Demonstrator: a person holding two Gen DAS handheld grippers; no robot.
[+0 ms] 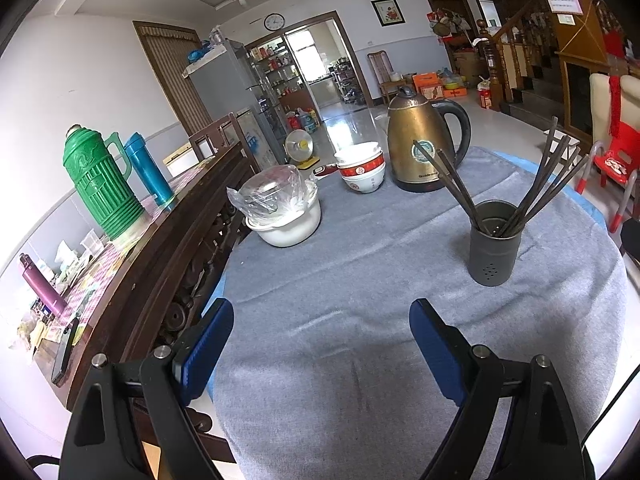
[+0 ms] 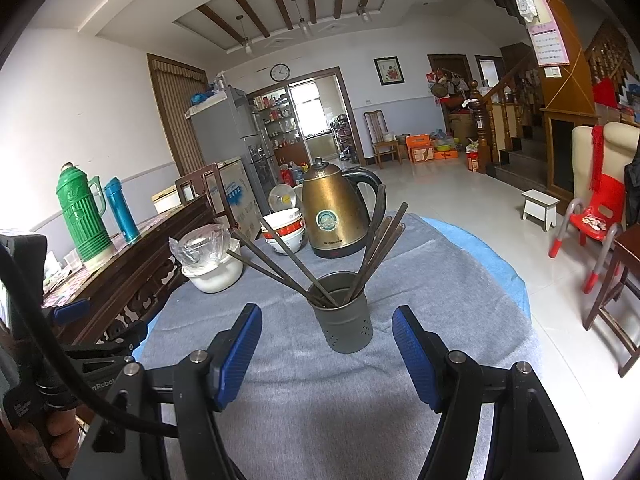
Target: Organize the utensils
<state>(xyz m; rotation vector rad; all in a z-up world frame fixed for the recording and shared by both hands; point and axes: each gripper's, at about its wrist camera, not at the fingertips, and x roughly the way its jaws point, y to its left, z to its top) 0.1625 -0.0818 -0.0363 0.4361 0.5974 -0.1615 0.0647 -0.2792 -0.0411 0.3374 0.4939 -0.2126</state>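
Note:
A dark grey perforated utensil cup (image 1: 494,248) (image 2: 344,320) stands upright on the grey cloth. Several dark chopsticks (image 1: 548,180) (image 2: 280,256) lean out of it to both sides. My left gripper (image 1: 320,312) hangs open over bare cloth, with the cup ahead and to its right. My right gripper (image 2: 326,320) is also open; the cup stands just beyond its blue pads, centred between them and untouched. The left gripper (image 2: 72,312) and the hand holding it show at the left edge of the right wrist view.
A brass kettle (image 1: 420,148) (image 2: 336,216) stands behind the cup, stacked bowls (image 1: 362,170) (image 2: 286,230) and a plastic-covered white pot (image 1: 284,208) (image 2: 212,260) to its left. A dark wooden sideboard (image 1: 168,240) with a green thermos (image 1: 98,184) borders the table's left edge.

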